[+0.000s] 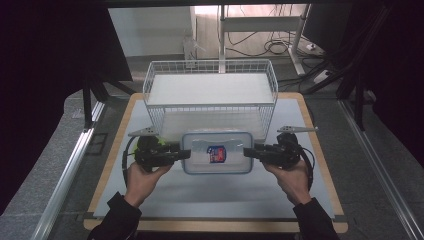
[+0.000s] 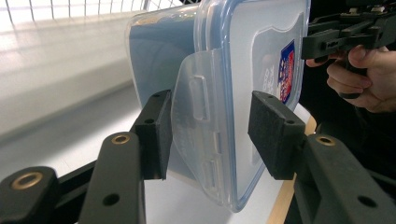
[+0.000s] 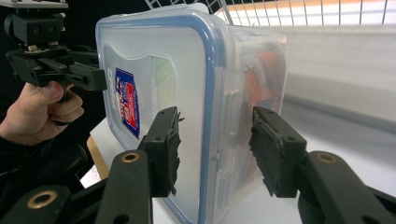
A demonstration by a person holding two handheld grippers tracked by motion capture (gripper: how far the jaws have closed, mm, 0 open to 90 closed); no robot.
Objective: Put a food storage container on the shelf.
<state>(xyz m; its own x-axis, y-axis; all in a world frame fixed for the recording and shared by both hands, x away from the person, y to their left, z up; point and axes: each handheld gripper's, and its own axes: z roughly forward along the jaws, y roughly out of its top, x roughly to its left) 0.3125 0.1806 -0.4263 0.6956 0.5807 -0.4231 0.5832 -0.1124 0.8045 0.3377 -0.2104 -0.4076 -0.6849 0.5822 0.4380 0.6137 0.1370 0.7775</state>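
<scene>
Two-handed carry of a clear plastic food container (image 1: 216, 159) with a blue-rimmed snap lid, held near table centre, directly at 6 o'clock from the white wire basket (image 1: 210, 92). Left gripper (image 1: 181, 155) is clamped on the container's 9 o'clock end, right gripper (image 1: 250, 152) on its 3 o'clock end. In the left gripper view the jaws straddle the lid's latch flap (image 2: 198, 112): one pad presses the body side, while the other pad (image 2: 273, 133) appears to show a sliver of gap to the lid face, so contact there is uncertain. In the right gripper view both pads pinch the latch edge (image 3: 226, 130), the lid-side pad (image 3: 166, 149) looking chewed and ragged. Risks, as judged: both grips sit on hinged flaps and slick plastic, not rigid wall, so a flap could flex or pop open and shed the lid; the worn pad offers poor friction; unequal lift between hands would tilt the box and let it slide out of one grip. The basket's front rim (image 1: 210, 106) lies close at 12 o'clock, and a low approach would catch the container against it.
</scene>
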